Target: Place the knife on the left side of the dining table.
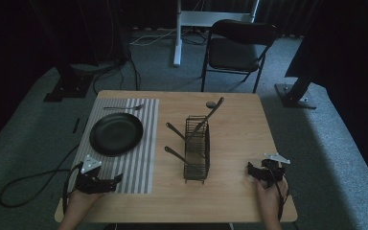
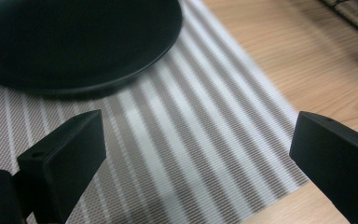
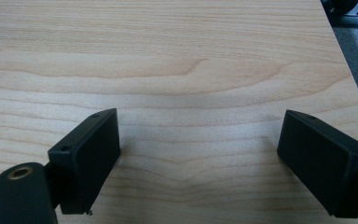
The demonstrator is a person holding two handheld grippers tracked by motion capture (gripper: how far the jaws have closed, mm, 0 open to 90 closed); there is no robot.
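The wire rack (image 1: 196,148) with its utensils stands in the table's middle and blocks the way between both sides. At 9 o'clock from it, the black plate (image 1: 116,134) occupies the striped mat (image 1: 139,167). At 3 o'clock, bare table (image 1: 239,134) gives open passage.

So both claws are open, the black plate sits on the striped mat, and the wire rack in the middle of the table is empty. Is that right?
Not quite: the wire rack is not empty. The high view shows dark-handled utensils standing in it and sticking out. The rest holds: the left claw and right claw are open, and the black plate sits on the striped mat.
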